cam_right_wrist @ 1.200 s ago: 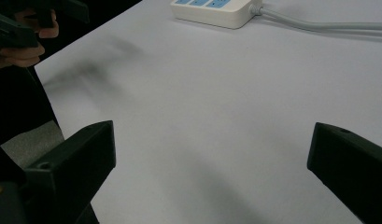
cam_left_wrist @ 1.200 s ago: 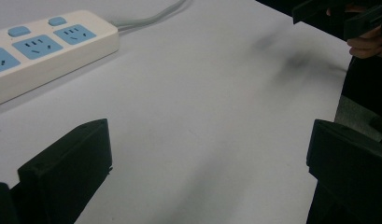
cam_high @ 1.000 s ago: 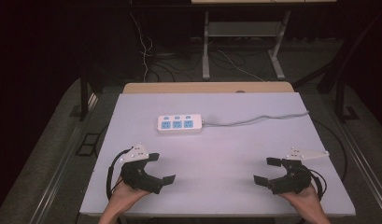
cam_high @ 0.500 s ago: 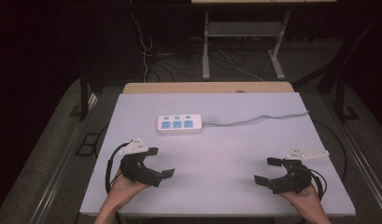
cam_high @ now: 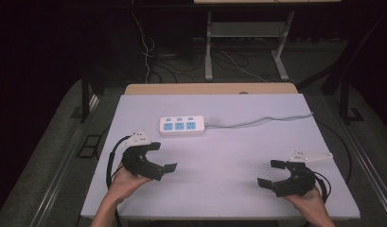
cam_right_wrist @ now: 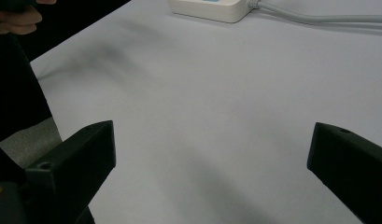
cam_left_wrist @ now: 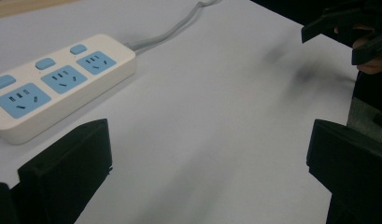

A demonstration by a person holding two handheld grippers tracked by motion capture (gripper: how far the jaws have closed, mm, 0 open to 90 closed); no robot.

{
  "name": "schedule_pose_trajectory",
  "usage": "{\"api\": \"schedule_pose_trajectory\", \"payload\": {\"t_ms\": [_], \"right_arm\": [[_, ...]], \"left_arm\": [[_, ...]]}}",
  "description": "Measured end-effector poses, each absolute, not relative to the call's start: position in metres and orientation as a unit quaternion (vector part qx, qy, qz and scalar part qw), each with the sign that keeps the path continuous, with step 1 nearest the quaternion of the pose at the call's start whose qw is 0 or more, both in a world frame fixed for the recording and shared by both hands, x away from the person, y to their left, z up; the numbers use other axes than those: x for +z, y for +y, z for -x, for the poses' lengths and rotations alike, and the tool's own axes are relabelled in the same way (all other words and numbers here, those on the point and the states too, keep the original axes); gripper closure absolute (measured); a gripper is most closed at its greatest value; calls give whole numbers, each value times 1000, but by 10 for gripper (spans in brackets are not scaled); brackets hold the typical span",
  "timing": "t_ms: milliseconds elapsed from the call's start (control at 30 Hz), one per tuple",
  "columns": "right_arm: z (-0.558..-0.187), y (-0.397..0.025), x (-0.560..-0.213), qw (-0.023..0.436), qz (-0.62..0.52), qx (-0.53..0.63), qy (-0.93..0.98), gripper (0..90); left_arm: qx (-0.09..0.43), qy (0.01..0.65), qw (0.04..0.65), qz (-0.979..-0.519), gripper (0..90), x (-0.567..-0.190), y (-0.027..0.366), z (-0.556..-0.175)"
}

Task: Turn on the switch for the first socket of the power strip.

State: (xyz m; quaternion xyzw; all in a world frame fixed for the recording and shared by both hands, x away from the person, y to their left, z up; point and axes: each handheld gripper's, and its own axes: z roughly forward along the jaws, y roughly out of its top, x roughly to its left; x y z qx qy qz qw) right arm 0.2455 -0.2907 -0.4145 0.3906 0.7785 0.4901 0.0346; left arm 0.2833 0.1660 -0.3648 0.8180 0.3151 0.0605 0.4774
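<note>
A white power strip [cam_high: 181,126] with three blue sockets lies at the table's middle back, and its grey cable [cam_high: 262,121] runs off to the right. My left gripper [cam_high: 162,157] hovers open at the front left, a short way in front of the strip, with nothing between its jaws. In the left gripper view the power strip [cam_left_wrist: 53,84] lies just beyond the left jaw of the left gripper [cam_left_wrist: 209,140]. My right gripper [cam_high: 270,173] stands open and empty at the front right. The right gripper view has the right gripper [cam_right_wrist: 212,140] over bare table, with the strip's end [cam_right_wrist: 212,9] far ahead.
The white table [cam_high: 238,156] has a wooden strip [cam_high: 210,89] along its back edge. Behind it are a dark floor, loose cables [cam_high: 153,56] and a metal stand [cam_high: 243,42]. The other hand's gripper [cam_left_wrist: 347,28] shows at the top right of the left gripper view.
My left gripper has moved a little forward, away from the person and toward the power strip. The right gripper has stayed where it was.
</note>
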Motion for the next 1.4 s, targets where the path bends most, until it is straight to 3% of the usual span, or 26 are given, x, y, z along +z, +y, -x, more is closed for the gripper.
{"api": "schedule_pose_trajectory", "payload": {"t_ms": [1400], "right_arm": [[-245,-291,-416,32,-389,489,780,9]], "left_arm": [[68,316,462,-826,0,-334,156,-334]]}}
